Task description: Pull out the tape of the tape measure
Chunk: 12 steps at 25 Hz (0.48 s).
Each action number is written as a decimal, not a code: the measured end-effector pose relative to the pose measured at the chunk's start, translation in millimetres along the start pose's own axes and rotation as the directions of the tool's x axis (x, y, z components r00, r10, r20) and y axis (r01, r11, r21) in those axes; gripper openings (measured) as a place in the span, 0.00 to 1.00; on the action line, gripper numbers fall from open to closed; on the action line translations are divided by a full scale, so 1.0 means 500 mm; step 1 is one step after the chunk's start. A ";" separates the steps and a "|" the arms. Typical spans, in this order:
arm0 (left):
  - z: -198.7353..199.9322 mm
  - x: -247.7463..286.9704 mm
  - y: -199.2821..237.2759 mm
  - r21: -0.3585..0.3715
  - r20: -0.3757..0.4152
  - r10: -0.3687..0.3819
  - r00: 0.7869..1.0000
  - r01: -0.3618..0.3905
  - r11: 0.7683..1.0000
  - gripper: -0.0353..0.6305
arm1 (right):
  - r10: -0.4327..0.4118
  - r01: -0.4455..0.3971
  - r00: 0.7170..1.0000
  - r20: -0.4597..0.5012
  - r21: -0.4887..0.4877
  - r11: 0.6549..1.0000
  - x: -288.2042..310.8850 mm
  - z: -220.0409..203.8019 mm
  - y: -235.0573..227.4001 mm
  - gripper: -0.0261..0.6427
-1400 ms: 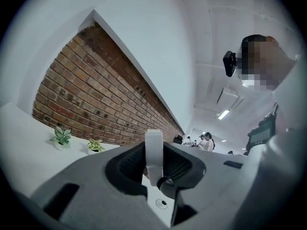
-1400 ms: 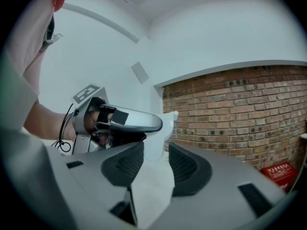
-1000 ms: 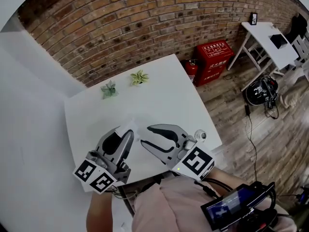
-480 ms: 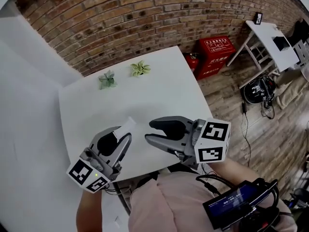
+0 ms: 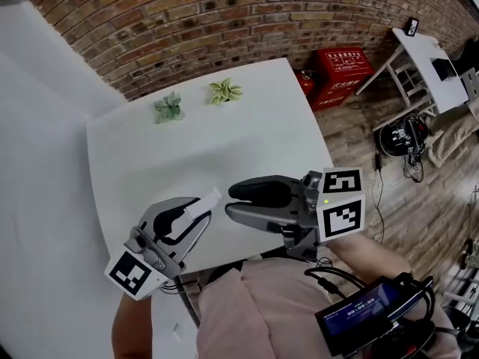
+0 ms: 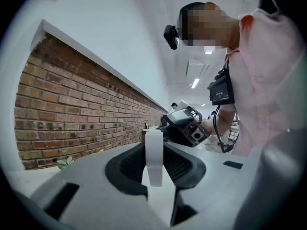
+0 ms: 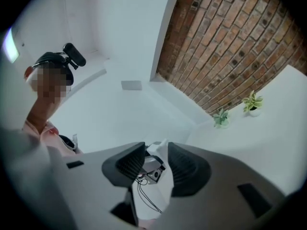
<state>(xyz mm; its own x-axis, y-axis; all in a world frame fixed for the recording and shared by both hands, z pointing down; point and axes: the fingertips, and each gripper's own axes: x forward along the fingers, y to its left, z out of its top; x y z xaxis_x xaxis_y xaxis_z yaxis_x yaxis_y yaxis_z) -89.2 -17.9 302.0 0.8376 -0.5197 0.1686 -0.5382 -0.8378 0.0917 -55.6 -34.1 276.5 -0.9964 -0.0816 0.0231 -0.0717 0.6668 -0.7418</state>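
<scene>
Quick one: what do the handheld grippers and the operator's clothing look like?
Left gripper and right gripper: grey shells, black ribbed fingers, each with a white cube of black square markers. Pale pink top. Right fingers just closed further, nothing between.

- right tongs (image 5: 230,202) rolled over: jaws stacked one above the other now, not side by side. They've just been closing a bit, with nothing between them
- left tongs (image 5: 202,211) rolled too and sank toward the worktop's (image 5: 224,148) near edge

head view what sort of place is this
Likely an indoor workshop or lab room: a bare brick wall, a red fire-equipment box on a wood floor, and a plain white table.
</scene>
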 end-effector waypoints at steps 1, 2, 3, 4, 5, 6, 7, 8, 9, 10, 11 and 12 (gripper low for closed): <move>-0.005 -0.002 -0.001 0.011 -0.011 -0.005 1.000 0.005 1.000 0.21 | 0.005 -0.005 1.000 -0.007 0.011 1.000 0.004 -0.001 -0.001 0.27; -0.007 -0.004 -0.001 0.022 -0.019 -0.010 1.000 0.010 1.000 0.21 | 0.009 -0.009 1.000 -0.014 0.020 1.000 0.008 -0.001 0.000 0.27; -0.009 -0.005 -0.002 0.034 -0.026 -0.015 1.000 0.016 0.999 0.21 | 0.013 -0.012 1.000 -0.021 0.028 1.000 0.011 -0.002 0.000 0.26; -0.011 -0.006 -0.003 0.047 -0.035 -0.020 0.999 0.021 0.999 0.21 | 0.017 -0.016 0.999 -0.028 0.037 0.999 0.014 -0.003 0.001 0.26; -0.015 -0.007 -0.003 0.063 -0.045 -0.026 0.999 0.028 0.998 0.21 | 0.021 -0.020 0.999 -0.033 0.046 0.999 0.016 -0.005 0.000 0.26; -0.018 -0.007 -0.003 0.081 -0.057 -0.033 0.998 0.037 0.996 0.21 | 0.026 -0.024 0.999 -0.037 0.058 0.998 0.020 -0.006 -0.001 0.26; -0.023 -0.008 -0.003 0.102 -0.068 -0.041 0.997 0.048 0.994 0.21 | 0.032 -0.029 0.999 -0.039 0.073 0.997 0.023 -0.008 -0.003 0.25; -0.028 -0.009 -0.003 0.123 -0.079 -0.049 0.996 0.058 0.991 0.21 | 0.038 -0.034 0.998 -0.041 0.091 0.995 0.027 -0.011 -0.007 0.25; -0.031 -0.010 -0.003 0.141 -0.086 -0.056 0.995 0.068 0.988 0.21 | 0.042 -0.037 0.998 -0.045 0.108 0.993 0.031 -0.014 -0.010 0.25; -0.032 -0.010 -0.003 0.157 -0.089 -0.062 0.994 0.075 0.985 0.21 | 0.045 -0.038 0.998 -0.051 0.123 0.992 0.033 -0.018 -0.013 0.24; -0.031 -0.011 -0.005 0.171 -0.088 -0.067 0.994 0.082 0.982 0.21 | 0.047 -0.038 0.997 -0.061 0.138 0.990 0.034 -0.023 -0.016 0.24; -0.028 -0.010 -0.007 0.186 -0.086 -0.072 0.994 0.087 0.979 0.21 | 0.050 -0.039 0.996 -0.073 0.153 0.988 0.035 -0.029 -0.017 0.24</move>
<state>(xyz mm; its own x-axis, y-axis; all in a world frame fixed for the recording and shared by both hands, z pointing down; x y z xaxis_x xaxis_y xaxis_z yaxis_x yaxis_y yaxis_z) -92.8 -9.9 314.7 0.8628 -0.4418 0.2458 -0.4365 -0.8963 -0.0786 -73.1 -30.5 292.9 -0.9994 0.0065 0.0345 -0.0253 0.5486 -0.8357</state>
